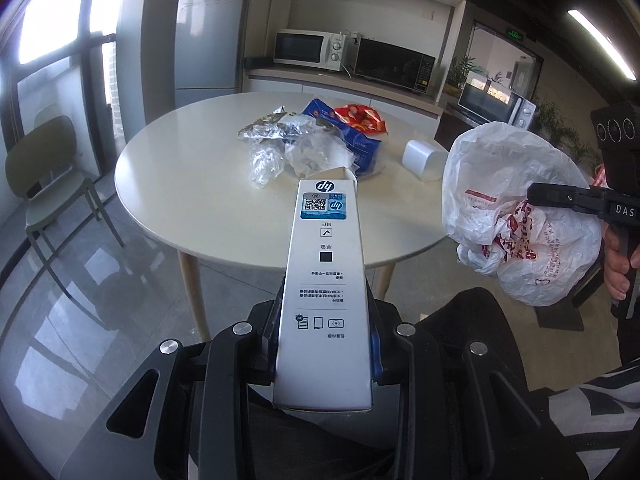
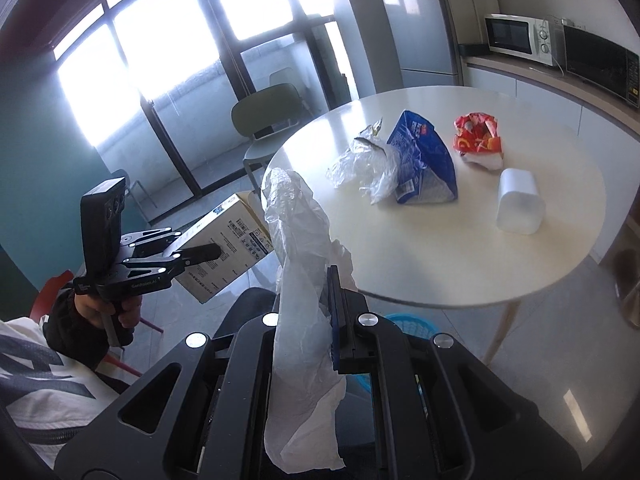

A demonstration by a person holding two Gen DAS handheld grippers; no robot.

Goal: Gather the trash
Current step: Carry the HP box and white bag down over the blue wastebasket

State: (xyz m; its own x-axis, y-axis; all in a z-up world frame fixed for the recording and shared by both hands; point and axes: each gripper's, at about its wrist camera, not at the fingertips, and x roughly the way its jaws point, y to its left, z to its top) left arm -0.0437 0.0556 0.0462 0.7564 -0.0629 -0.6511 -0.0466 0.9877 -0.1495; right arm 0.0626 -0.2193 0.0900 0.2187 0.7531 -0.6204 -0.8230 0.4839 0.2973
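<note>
Round white counter on pale wooden legs, standing on a glossy grey tiled floor. Olive-green chair beside the counter, in front of tall dark-framed windows; strong daylight, panes blown out. Silver-grey refrigerator against the back wall. To its right, a kitchen worktop with a white microwave and a black microwave oven side by side. A further white microwave farther right, near green plants. Lit ceiling strip light at upper right. Green sign above a glazed doorway; text too small to read.
</note>
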